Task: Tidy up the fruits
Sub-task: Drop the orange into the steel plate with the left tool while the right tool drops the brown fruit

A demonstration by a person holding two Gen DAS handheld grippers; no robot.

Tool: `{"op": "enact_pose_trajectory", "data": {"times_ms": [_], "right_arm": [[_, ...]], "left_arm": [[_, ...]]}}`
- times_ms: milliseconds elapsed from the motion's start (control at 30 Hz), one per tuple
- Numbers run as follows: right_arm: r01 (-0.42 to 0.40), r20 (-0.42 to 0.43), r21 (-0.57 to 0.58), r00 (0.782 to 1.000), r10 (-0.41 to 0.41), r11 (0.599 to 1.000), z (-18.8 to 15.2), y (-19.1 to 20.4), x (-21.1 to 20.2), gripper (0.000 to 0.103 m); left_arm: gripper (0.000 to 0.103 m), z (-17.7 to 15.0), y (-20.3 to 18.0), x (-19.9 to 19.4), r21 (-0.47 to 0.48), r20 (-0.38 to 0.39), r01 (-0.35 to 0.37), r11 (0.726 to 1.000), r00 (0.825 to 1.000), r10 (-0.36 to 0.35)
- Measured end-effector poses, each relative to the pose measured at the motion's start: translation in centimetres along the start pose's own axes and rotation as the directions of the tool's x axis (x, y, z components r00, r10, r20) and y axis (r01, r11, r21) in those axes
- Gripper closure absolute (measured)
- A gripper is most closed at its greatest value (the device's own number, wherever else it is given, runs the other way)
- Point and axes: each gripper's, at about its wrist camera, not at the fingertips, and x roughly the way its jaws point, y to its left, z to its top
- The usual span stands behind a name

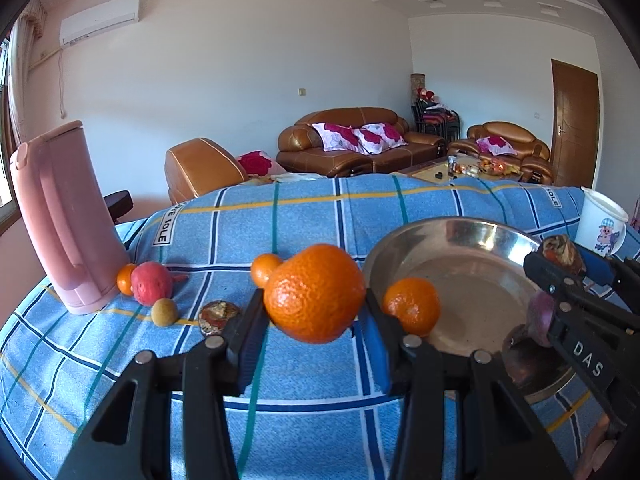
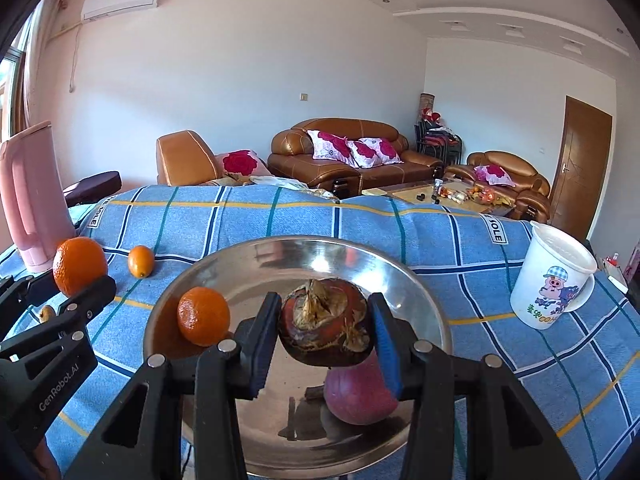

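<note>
"das" lettering on right claw (image 1: pixel 560 276)

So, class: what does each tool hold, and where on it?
Left tool clamps the large orange by its sides. Right tool clamps the dark brown fruit by its sides.

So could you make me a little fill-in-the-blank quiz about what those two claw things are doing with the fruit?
1. The left gripper holds a large ____.
2. The right gripper holds a brown water chestnut above the metal ____.
3. The small orange lying in the bowl is ____ by either gripper.
4. The white cup stands ____ the bowl.

Answers: orange; bowl; untouched; outside
</note>
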Motion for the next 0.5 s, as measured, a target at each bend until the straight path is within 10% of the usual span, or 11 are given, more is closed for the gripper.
{"op": "enact_pose_trajectory", "data": {"times_ms": [500], "right_arm": [[0.022,-0.037,0.072,0.999,-0.02,0.997,0.4,-5.8,2.3,0.056]], "left_arm": [[0.056,1.2,-3.5,1.4,-0.031,-0.015,0.267,0.963,0.963,-0.267]]}}
